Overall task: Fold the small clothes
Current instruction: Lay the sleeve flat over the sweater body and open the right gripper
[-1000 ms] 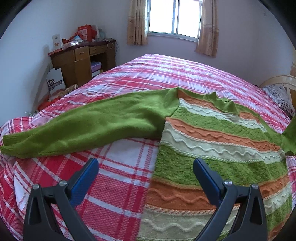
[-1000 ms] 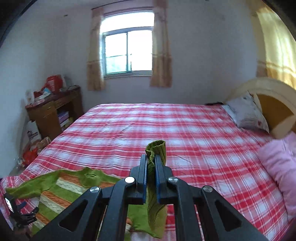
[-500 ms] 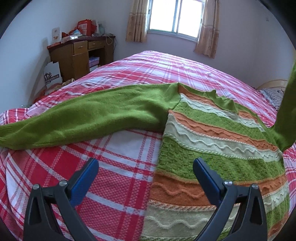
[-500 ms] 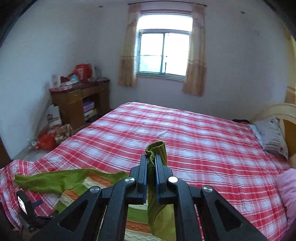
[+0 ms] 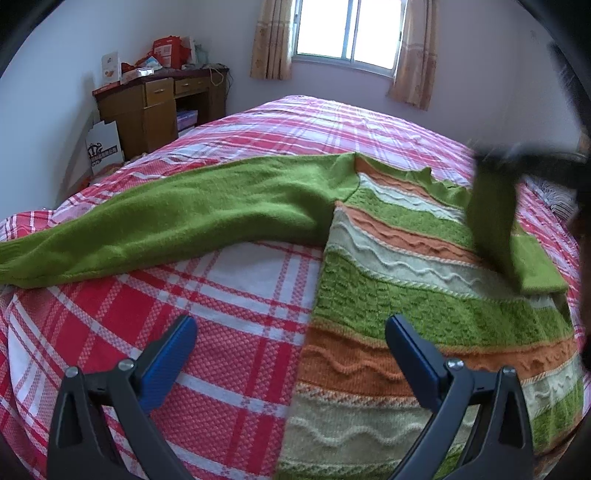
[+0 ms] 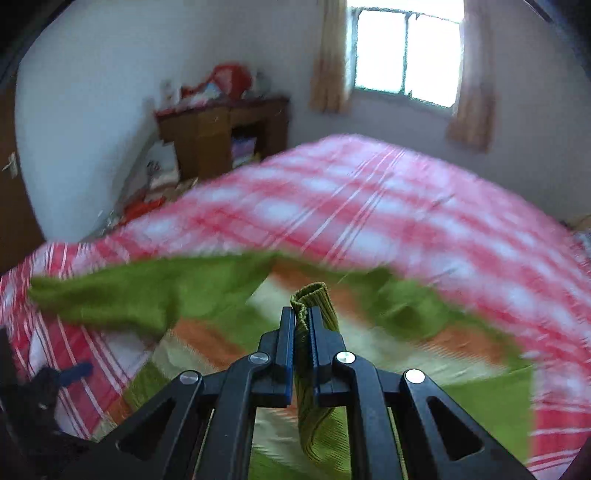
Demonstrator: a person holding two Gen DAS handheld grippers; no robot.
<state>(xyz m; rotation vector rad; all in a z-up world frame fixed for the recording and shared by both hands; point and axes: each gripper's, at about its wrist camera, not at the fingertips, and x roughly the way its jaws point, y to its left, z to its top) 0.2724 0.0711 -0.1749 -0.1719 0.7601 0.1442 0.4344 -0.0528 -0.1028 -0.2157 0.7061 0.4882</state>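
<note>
A striped sweater (image 5: 424, 295) lies flat on the bed (image 5: 258, 295), filling the right half of the left wrist view. Its bands run green, orange and cream. The left sleeve (image 5: 177, 221), plain green, stretches from the shoulder near the frame's centre out to the left edge, lying on the red plaid cover.

The left claw (image 5: 291, 350) hangs at the bottom of its view with jaws wide and nothing between them. One blue pad (image 5: 166, 362) is over the plaid, the other over the sweater's lower bands; whether either touches the cloth I cannot tell.

The right claw (image 6: 302, 325) is pinched tight on the ribbed cuff (image 6: 314, 299) of the other sleeve (image 5: 495, 221). The cuff's end pokes up past the fingertips at the centre of the right wrist view, and more ribbed green cloth hangs below the jaws. That view is smeared by motion. In the left wrist view the right claw shows as a dark blur at upper right, with the held sleeve draped down from it across the sweater's chest, folded inward over the body.

A wooden desk (image 5: 155, 107) with clutter on top stands at upper left, and a curtained window (image 5: 347, 33) at top centre.
</note>
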